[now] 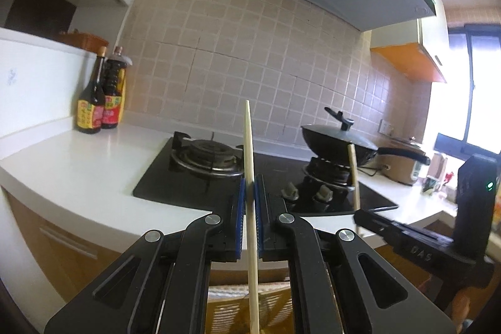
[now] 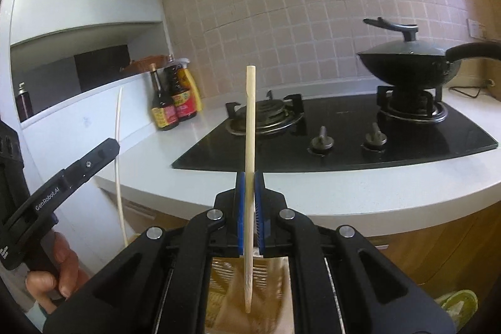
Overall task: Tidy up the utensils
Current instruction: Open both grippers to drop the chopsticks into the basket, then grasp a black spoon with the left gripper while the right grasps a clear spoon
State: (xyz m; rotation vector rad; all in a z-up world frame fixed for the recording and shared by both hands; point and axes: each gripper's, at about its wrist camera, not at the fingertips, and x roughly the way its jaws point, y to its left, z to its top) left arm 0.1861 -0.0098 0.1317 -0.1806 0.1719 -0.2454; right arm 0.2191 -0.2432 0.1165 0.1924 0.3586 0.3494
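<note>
The left gripper point(image 1: 249, 193) has its blue-padded jaws closed nearly flat on a pale wooden chopstick point(image 1: 250, 177), which stands close to upright between them, its narrow end above the jaws and its lower length running down past them toward a woven wicker basket point(image 1: 275, 302) seen below. In the right wrist view the same gripper point(image 2: 108, 146) enters from the left edge, held by a bare hand point(image 2: 59, 271), with its thin pale chopstick point(image 2: 119, 165) upright in front of the white desk edge.

The right gripper point(image 2: 249, 193) likewise has its jaws pressed onto a second light wooden chopstick point(image 2: 249, 146), upright with its squared thick end on top and its tapered tip hanging below the jaws over the basket point(image 2: 225, 280). From the left wrist camera this gripper point(image 1: 360, 213) shows at the right, its chopstick point(image 1: 353, 177) rising in front of the stove.

Both grippers hover in front of the curved white desk point(image 1: 78, 174), well apart from each other. Set into the desk is a black glass gas hob point(image 2: 344, 143) with two knobs; a lidded black wok point(image 2: 407, 61) sits on its right burner. Two dark sauce bottles with yellow and red labels point(image 1: 100, 96) stand by the tiled wall at the left
</note>
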